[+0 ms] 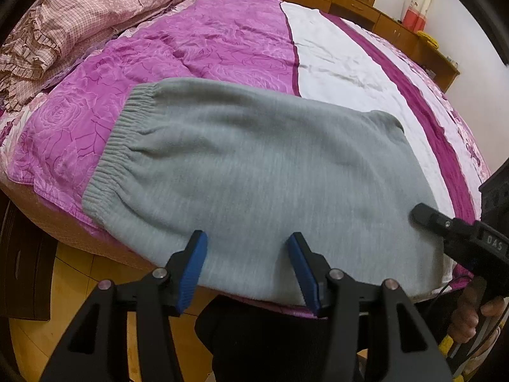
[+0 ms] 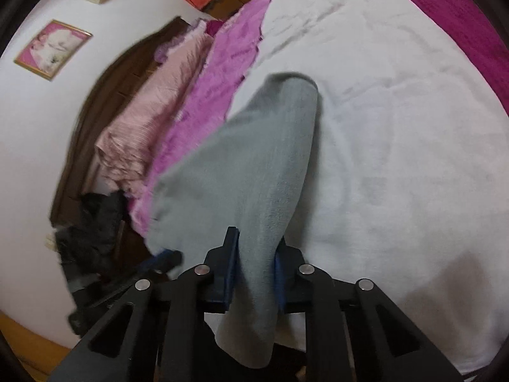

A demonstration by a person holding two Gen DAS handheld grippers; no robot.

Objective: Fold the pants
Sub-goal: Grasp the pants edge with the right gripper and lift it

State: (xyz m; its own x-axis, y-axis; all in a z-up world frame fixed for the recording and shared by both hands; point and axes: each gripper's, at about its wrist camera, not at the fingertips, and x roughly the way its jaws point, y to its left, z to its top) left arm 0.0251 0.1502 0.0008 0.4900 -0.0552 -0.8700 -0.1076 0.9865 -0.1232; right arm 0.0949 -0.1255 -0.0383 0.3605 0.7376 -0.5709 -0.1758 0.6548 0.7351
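Grey fleece pants (image 1: 254, 172), folded, are lying on the purple-and-white quilted bedspread (image 1: 334, 63). The right gripper (image 2: 254, 264) is clamped on their 4 o'clock edge; the left gripper (image 1: 248, 254), jaws apart, should be closed before both are lifted evenly.

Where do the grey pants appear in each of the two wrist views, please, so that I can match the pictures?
Left wrist view: the grey pants fill the centre, lying flat on the bed, waistband at left.
Right wrist view: the grey pants run up the centre, pinched between the right gripper's pads at the bottom.
Shared landmark: the white panel of the bedspread beside the pants.
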